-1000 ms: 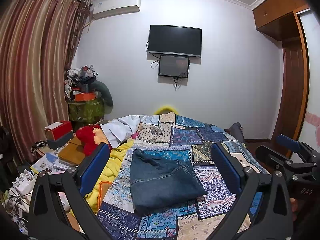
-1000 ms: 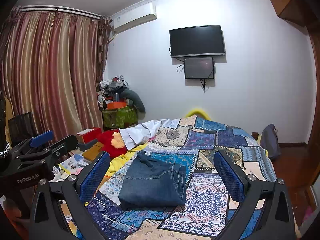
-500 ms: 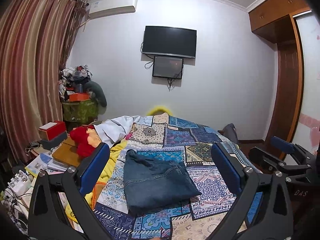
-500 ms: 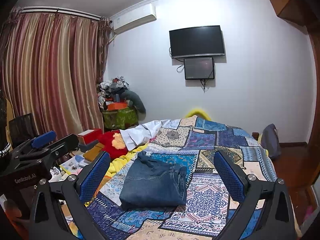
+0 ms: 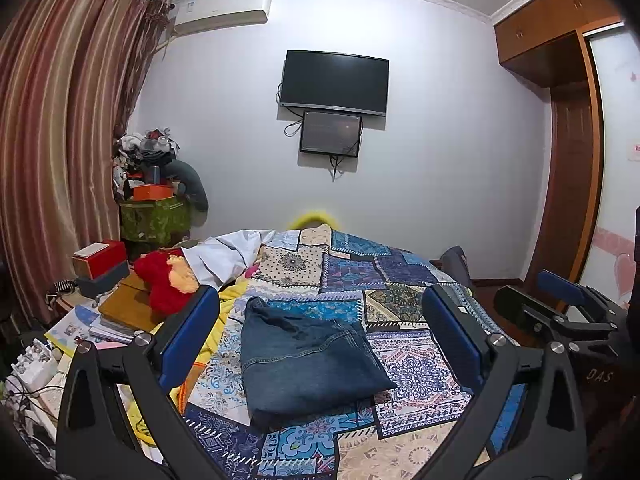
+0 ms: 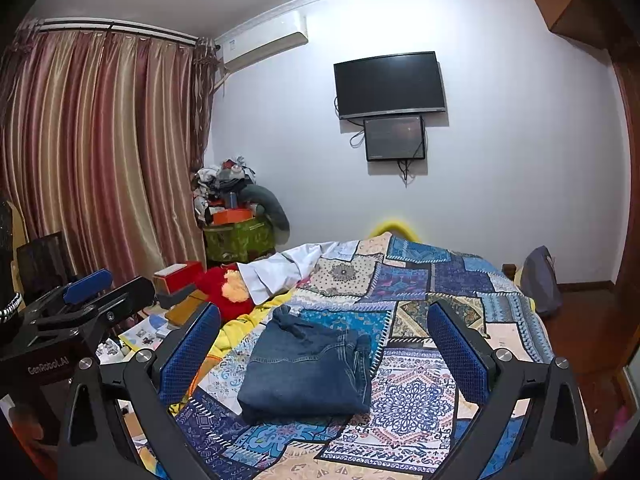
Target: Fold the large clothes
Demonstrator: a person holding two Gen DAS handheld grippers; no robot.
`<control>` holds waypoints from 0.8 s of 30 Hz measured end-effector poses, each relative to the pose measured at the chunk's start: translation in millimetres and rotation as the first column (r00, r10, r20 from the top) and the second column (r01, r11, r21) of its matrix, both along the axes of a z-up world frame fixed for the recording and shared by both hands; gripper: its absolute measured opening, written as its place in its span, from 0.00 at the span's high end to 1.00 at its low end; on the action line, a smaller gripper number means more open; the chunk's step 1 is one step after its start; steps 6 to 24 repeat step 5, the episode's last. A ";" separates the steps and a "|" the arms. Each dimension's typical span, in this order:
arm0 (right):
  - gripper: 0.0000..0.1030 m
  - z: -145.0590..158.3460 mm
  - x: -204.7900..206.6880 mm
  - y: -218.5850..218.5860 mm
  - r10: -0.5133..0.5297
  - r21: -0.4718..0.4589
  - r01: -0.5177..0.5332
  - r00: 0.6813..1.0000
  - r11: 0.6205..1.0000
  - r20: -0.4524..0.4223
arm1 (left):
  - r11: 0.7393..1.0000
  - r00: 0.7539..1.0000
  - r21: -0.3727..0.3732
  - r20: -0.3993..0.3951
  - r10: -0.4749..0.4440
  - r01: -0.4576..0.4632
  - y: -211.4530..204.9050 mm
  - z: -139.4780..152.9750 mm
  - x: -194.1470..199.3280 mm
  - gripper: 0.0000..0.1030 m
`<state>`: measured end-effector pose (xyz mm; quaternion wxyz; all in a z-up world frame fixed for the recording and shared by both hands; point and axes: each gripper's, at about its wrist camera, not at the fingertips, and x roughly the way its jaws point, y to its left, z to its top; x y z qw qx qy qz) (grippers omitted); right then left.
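A pair of blue jeans (image 5: 308,360) (image 6: 306,368) lies folded into a compact rectangle on the patchwork bedspread (image 5: 360,272) (image 6: 420,276). My left gripper (image 5: 320,336) hangs open above and in front of the jeans, its blue pads wide apart and holding nothing. My right gripper (image 6: 324,344) is likewise open and held back from the jeans. In the left wrist view the right gripper (image 5: 560,304) appears at the right edge. In the right wrist view the left gripper (image 6: 84,300) shows at the left.
A white garment (image 5: 224,252) and a red plush toy (image 5: 164,280) lie at the bed's far left. Books and boxes (image 5: 100,264) crowd the bedside. A cluttered green box (image 5: 154,216) stands by the curtain. A wardrobe (image 5: 568,160) is at right.
Both grippers have drifted slightly back and upward from the bed; the left wrist view shifted a little. The folded jeans have not moved.
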<state>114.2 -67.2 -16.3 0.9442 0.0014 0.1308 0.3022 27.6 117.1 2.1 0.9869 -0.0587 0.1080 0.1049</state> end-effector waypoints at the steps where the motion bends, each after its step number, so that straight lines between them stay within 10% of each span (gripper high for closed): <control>1: 0.00 -0.4 0.2 0.4 -0.001 0.001 0.001 1.000 1.000 -0.002 | 1.000 1.000 0.000 0.000 -0.001 0.001 0.1 -0.1 0.1 0.01; 24: 0.00 -0.3 -0.3 2.0 -0.002 0.003 0.002 1.000 1.000 -0.001 | 1.000 1.000 0.001 -0.005 -0.004 0.004 1.2 -0.8 0.7 0.01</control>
